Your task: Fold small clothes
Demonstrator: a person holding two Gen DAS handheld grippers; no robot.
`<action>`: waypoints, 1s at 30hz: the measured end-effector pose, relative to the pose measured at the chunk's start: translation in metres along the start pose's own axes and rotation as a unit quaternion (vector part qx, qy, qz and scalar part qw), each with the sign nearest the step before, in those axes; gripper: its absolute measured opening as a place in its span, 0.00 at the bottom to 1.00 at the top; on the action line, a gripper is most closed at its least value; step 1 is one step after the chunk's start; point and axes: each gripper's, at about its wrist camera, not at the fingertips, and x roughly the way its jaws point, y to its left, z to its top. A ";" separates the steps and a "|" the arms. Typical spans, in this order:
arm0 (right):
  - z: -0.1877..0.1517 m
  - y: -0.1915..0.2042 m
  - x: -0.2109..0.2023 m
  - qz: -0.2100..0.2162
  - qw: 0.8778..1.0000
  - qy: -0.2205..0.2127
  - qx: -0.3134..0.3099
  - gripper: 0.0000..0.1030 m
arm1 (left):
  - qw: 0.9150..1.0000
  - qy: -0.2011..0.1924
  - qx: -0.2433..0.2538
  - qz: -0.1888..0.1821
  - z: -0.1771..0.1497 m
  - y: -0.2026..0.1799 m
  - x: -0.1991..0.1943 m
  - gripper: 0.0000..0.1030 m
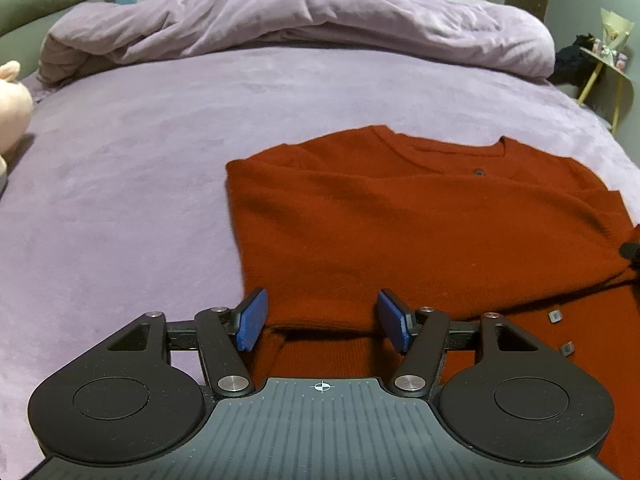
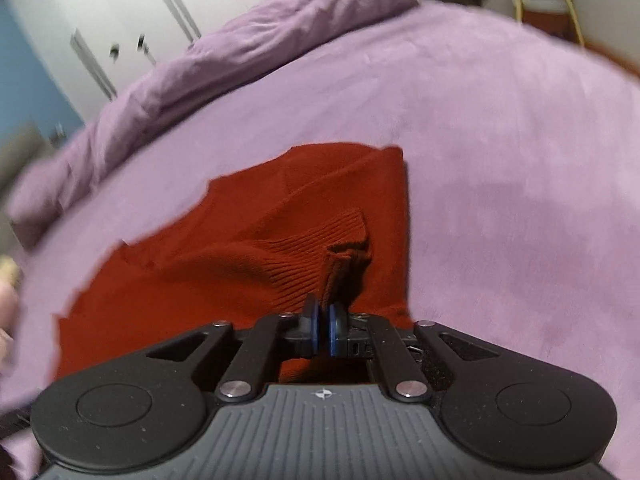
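A rust-red sweater (image 1: pixel 400 220) lies flat on a bed (image 1: pixel 140 160) under lilac bedding, partly folded, its left side already turned in to a straight edge. The right gripper (image 2: pixel 322 326) has its jaws together, pinched on the ribbed cuff (image 2: pixel 340 256) of a sleeve, which stands bunched just ahead of the pads. The left gripper (image 1: pixel 320 320) hangs over the near hem with its jaws apart, the hem lying between the blue pads (image 1: pixel 252 318) but not pressed by them.

The step in hand looks to be folding the right sleeve across the body. Done well, it would mean carrying the cuff low and level toward 9 o'clock so the sleeve lies smooth, letting go only once the cloth rests flat, while the left gripper steadies the hem so the body does not drag or ruck.

The left wrist view alone shows the neckline (image 1: pixel 452 148) at 12 o'clock, a small dark button (image 1: pixel 479 171), the heaped duvet (image 1: pixel 300 24) behind, a pale plush toy (image 1: pixel 12 100) at 9 o'clock and a side table (image 1: pixel 612 68) at 2 o'clock. Only the right wrist view shows the pinched cuff and the sweater's straight right edge; it is blurred at the margins.
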 end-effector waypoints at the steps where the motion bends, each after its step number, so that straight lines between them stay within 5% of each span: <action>1: -0.003 0.002 -0.002 -0.010 1.000 -0.005 -0.019 0.03 | 1.000 0.002 0.003 0.005 -0.001 0.001 -0.001 0.66; 6: -0.009 0.002 -0.029 -0.028 0.999 -0.028 -0.032 0.13 | 1.000 0.024 0.003 0.005 -0.016 0.012 -0.020 0.70; 8: -0.017 -0.003 -0.051 -0.008 0.999 -0.023 -0.032 0.28 | 1.000 0.026 0.008 -0.001 -0.032 0.017 -0.037 0.71; 9: -0.025 -0.006 -0.065 -0.005 0.999 -0.019 -0.040 0.43 | 1.000 0.024 0.015 -0.003 -0.043 0.019 -0.048 0.72; 11: -0.049 -0.016 -0.096 0.000 0.998 -0.010 -0.058 0.52 | 0.999 0.024 0.027 -0.006 -0.067 0.024 -0.073 0.77; 19: -0.148 -0.064 -0.206 -0.014 0.998 0.031 -0.051 0.53 | 0.996 0.081 -0.020 -0.013 -0.159 0.044 -0.145 0.77; 24: -0.165 -0.068 -0.218 -0.024 0.997 0.055 -0.054 0.51 | 0.992 0.095 -0.057 -0.054 -0.176 0.048 -0.157 0.70; 30: -0.163 -0.082 -0.205 0.033 0.996 0.080 0.010 0.19 | 0.982 0.119 -0.107 -0.099 -0.174 0.063 -0.151 0.43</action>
